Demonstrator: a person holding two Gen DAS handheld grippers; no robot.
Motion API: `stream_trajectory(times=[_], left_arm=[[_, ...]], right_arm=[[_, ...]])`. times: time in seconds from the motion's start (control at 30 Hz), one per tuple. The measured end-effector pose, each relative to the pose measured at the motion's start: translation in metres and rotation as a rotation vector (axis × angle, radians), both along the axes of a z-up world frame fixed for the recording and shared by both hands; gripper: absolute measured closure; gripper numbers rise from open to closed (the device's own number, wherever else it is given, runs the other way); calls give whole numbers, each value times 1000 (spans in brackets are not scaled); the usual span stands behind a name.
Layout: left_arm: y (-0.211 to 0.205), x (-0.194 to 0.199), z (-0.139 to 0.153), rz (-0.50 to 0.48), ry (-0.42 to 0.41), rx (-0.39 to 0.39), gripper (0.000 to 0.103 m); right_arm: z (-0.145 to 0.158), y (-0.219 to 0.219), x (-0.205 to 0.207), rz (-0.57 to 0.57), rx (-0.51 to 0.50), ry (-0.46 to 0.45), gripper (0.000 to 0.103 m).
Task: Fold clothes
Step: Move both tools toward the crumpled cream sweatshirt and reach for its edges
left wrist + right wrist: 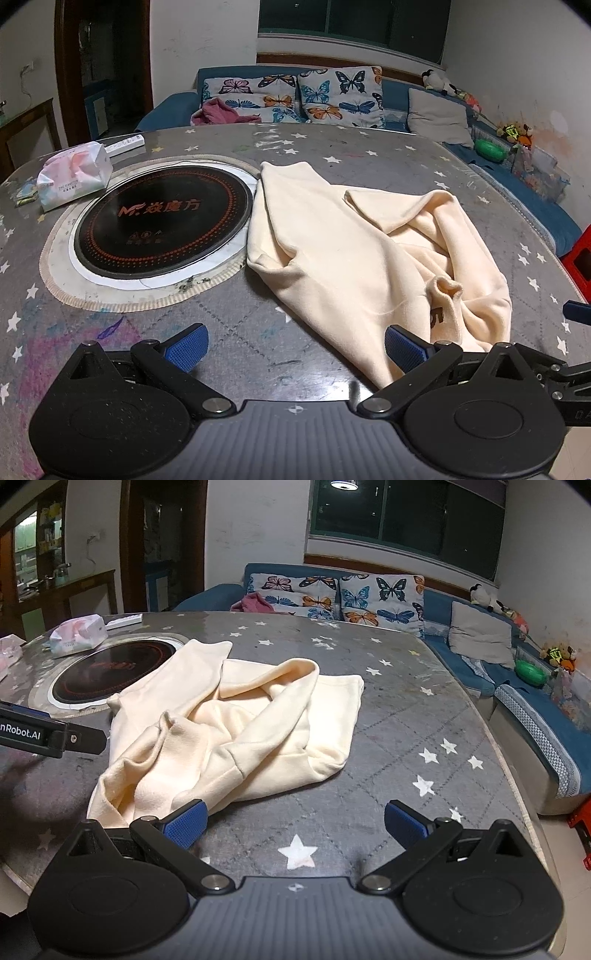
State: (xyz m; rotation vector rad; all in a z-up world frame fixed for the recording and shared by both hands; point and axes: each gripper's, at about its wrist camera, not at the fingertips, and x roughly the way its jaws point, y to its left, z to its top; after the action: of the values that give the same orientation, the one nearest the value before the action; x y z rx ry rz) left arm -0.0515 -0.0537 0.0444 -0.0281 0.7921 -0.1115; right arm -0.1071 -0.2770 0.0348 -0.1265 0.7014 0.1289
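A cream garment [354, 243] lies crumpled on the grey star-patterned table [229, 317]. In the right wrist view the garment [229, 723] fills the table's middle, its sleeves bunched over the body. My left gripper [295, 347] is open and empty, hovering just above the table at the garment's near left edge; its right pad [400, 345] sits at the cloth's edge. My right gripper [293, 821] is open and empty, low over the table at the garment's near right side. The left gripper's body [51, 734] shows at the left of the right wrist view.
A round black induction cooktop [162, 218] is set in the table left of the garment. A tissue pack [74, 177] and a white remote [125, 144] lie at the far left. A blue sofa with butterfly cushions [306, 96] stands behind the table.
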Motion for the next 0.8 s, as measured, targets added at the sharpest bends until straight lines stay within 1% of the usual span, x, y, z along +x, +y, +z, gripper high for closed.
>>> stream_trajectory(times=[0.13, 0.63, 0.77, 0.8], left_arm=[[1, 1, 0, 4, 6, -2, 0], [-9, 18, 12, -33, -34, 7, 0], [-13, 25, 11, -37, -33, 14, 0], [-14, 27, 10, -36, -31, 15, 0]], right_arm=[[2, 2, 1, 6, 4, -7, 0], [7, 4, 16, 19, 9, -26, 0], [8, 2, 23, 16, 15, -26, 2], [8, 1, 24, 16, 19, -24, 3]])
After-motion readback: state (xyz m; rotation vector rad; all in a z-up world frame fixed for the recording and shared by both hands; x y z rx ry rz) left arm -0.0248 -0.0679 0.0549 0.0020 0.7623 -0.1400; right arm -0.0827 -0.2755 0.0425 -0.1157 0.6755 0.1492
